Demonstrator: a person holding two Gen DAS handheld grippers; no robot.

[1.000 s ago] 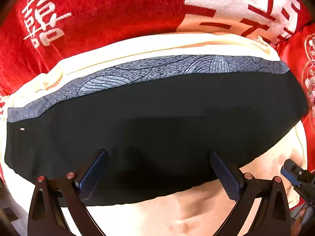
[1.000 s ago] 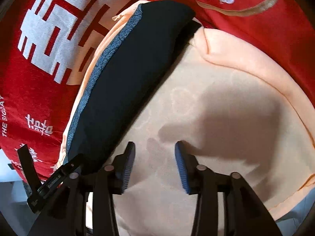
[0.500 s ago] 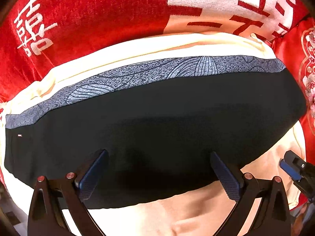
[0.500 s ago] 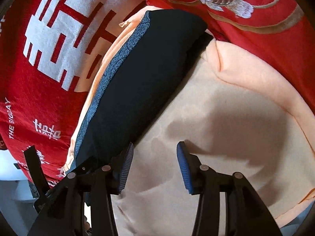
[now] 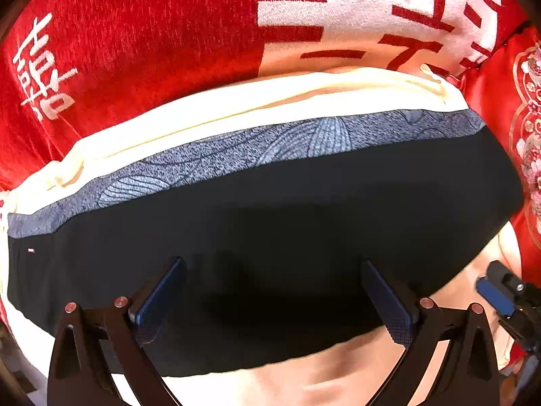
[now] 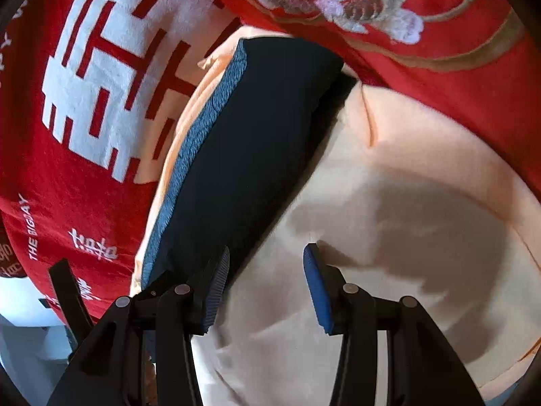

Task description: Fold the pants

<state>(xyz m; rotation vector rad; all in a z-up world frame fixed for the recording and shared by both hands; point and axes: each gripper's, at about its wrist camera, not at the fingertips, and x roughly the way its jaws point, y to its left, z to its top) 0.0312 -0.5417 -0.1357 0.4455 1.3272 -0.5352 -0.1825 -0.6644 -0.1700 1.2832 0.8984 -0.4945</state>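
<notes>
The left hand-held gripper hangs spread wide over the folded black pants, gripping nothing. The pants, with a grey patterned band, lie on a cream cloth over the red bedspread. Further right, the right hand-held gripper sits parted and empty beside the pants' edge.

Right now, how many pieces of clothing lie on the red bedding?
1: the folded black pants with a grey patterned band, lying on a cream cloth spread over the red bedding. Both grippers, left and right, are open and hold nothing.
</notes>
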